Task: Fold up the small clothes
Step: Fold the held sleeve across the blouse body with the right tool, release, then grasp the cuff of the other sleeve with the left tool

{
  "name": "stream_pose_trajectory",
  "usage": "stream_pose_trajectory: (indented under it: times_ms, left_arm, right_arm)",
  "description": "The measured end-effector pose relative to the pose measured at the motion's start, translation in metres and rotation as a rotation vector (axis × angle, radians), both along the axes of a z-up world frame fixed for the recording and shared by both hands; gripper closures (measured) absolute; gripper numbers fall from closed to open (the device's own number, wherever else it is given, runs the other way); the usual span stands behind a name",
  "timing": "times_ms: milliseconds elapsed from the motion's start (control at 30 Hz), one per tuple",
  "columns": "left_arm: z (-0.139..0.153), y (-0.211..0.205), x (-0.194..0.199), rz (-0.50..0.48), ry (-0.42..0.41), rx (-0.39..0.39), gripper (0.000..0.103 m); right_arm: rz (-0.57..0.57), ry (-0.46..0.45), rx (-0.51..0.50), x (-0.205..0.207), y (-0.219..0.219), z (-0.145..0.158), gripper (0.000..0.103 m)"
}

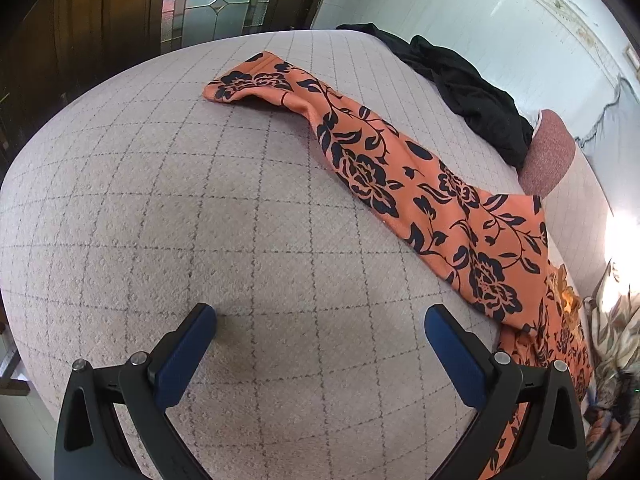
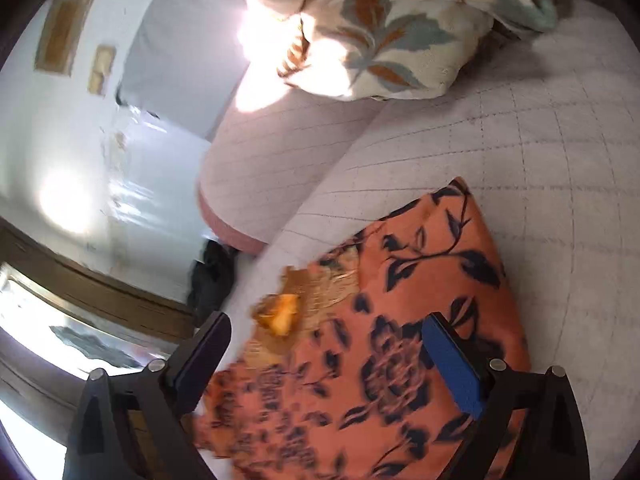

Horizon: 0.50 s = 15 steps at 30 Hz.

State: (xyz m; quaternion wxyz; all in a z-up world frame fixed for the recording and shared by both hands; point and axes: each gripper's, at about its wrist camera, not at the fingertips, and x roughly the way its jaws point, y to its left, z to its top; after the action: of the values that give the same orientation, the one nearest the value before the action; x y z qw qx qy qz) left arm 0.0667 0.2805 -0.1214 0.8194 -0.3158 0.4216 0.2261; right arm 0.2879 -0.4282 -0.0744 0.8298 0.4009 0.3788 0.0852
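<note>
Early in the fold, by the look of it: nothing gripped yet, garment laid out but not doubled over. Left tongs [image 1: 320, 318] spread wide and empty, hovering over bare quilted bed cover [image 1: 168, 208], well to the left of the cloth. Orange floral garment [image 1: 400, 168] stretched as a long strip across the bed, far end up near the middle of the left view, near end running down past the right finger of the left tongs and off the lower right. Black clothing [image 1: 472, 92] heaped beyond it by a pink-ended bolster [image 1: 550, 152], apart from the strip. Over on the right, right tongs [image 2: 326, 326] likewise wide open, poised directly above the garment's broader end [image 2: 400, 340], with a small yellow-orange patch [image 2: 280, 314] between the fingers, blurred and hard to identify. Leaf-patterned blanket [image 2: 380, 28] bunched further back. Next move probably: lower the right tongs onto an edge of that near end and close, bring the left tongs across to a matching edge, then carry it toward the far end. Needs a clean pinch of the cloth only, not the bed cover beneath.
</note>
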Motion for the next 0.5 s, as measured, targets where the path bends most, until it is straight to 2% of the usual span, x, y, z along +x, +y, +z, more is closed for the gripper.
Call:
stream_pose_trajectory:
  times_ms: [33, 67, 100, 133, 300, 400, 433, 500]
  left_arm:
    - [0.0, 0.0, 0.0, -0.003, -0.001, -0.001, 0.0]
    - [0.0, 0.001, 0.0, -0.009, -0.003, -0.001, 0.0]
    - [0.0, 0.002, 0.0, -0.014, -0.007, -0.005, 0.0]
    - [0.001, 0.002, -0.001, -0.014, -0.014, -0.007, 0.0]
    - [0.022, 0.005, -0.003, -0.031, -0.117, -0.013, 0.0]
    - [0.041, 0.02, 0.009, -0.078, -0.201, -0.008, 0.0]
    - [0.045, 0.03, 0.016, -0.087, -0.225, -0.021, 0.0]
    - [0.041, 0.061, 0.032, -0.07, -0.273, -0.116, 0.0]
  right_arm:
    - [-0.044, 0.088, -0.048, 0.004, -0.004, -0.017, 0.007]
    - [-0.092, 0.106, -0.005, 0.003, -0.009, -0.027, 0.007]
    - [-0.14, 0.062, 0.031, -0.005, -0.011, -0.024, 0.007]
    - [-0.152, 0.042, 0.015, -0.012, -0.004, -0.014, 0.007]
    - [0.039, -0.063, -0.15, -0.059, 0.066, 0.023, 0.007]
    - [0.125, -0.075, -0.178, -0.102, 0.099, 0.021, 0.007]
    - [0.139, -0.087, -0.17, -0.116, 0.105, 0.018, 0.007]
    - [0.167, -0.086, -0.172, -0.136, 0.122, 0.009, 0.007]
